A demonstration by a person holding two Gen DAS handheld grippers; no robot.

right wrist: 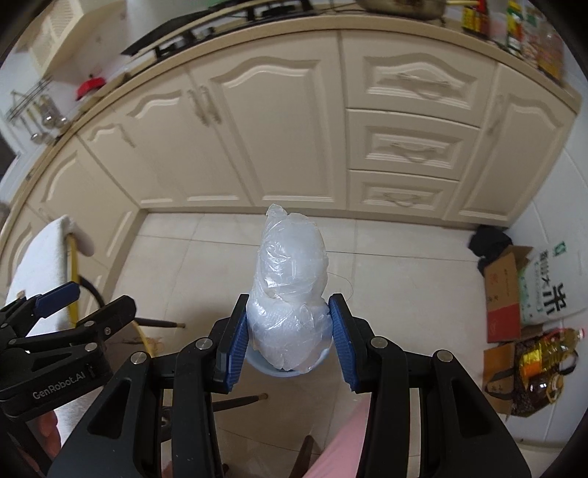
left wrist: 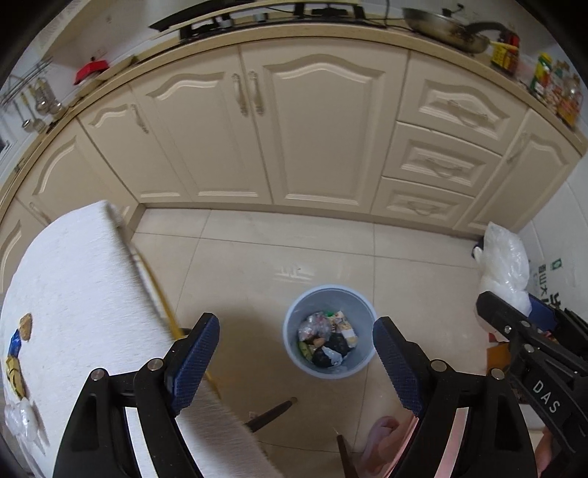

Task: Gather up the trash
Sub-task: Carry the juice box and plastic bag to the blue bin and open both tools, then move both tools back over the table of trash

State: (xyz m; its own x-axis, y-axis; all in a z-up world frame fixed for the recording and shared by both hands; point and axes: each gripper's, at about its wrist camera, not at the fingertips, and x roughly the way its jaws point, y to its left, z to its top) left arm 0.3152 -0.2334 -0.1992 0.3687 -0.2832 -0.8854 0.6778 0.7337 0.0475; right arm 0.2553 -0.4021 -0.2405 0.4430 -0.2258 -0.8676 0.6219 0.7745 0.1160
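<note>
Below me on the tiled floor the round pale-blue plastic bin (left wrist: 329, 331) holds crumpled wrappers and scraps. My left hand-held gripper (left wrist: 296, 362) gapes wide, empty, above it, while my right hand-held gripper (right wrist: 290, 338) clamps a crumpled clear plastic bag (right wrist: 290, 290) over the bin.

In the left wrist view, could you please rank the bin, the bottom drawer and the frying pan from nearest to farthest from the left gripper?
From the left gripper:
1. Bin, on the floor just ahead between its jaws.
2. Bottom drawer, across the floor, right.
3. Frying pan, on the counter, top right.
</note>
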